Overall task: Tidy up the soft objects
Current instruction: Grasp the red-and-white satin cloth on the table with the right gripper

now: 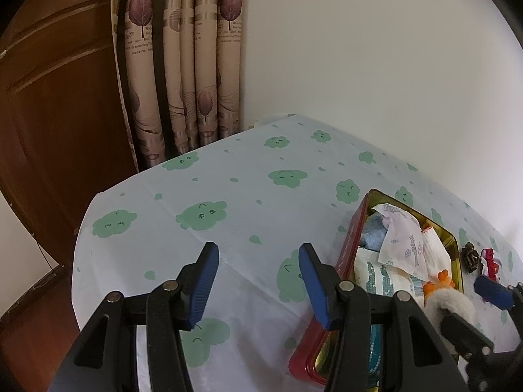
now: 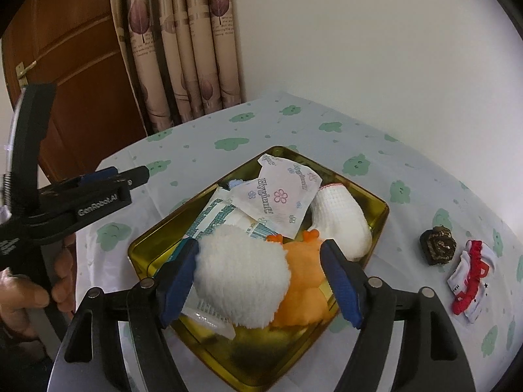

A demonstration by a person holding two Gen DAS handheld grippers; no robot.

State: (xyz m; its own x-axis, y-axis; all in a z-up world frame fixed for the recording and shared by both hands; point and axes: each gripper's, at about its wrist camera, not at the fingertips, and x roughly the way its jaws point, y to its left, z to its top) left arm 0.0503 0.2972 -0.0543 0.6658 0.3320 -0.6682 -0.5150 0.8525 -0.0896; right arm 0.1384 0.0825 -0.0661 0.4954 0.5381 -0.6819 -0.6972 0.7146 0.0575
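left wrist view: a white wall, a leaf-print curtain (image 1: 183, 65) and a brown door (image 1: 55, 104) stand behind a tabletop (image 1: 228, 189) under a pale cloth with green cloud faces. the left gripper (image 1: 260, 285) hangs over bare cloth, its jaws spread with nothing between them. to its right sits a red-sided tin (image 1: 351, 238), gold inside, filled with white packets.

right wrist view: the same wall and curtain lie behind. the right gripper (image 2: 261, 282) is over the tin's near part, its jaws spread on either side of a white and orange plush toy (image 2: 258, 277) that lies in the tin on the packets; the blue pads are close beside it, and i cannot tell whether they touch. a white sock (image 2: 343, 219) lies in the tin's right part. on the cloth right of the tin are a small dark brown object (image 2: 439, 245) and a red-trimmed white sock (image 2: 470, 281).
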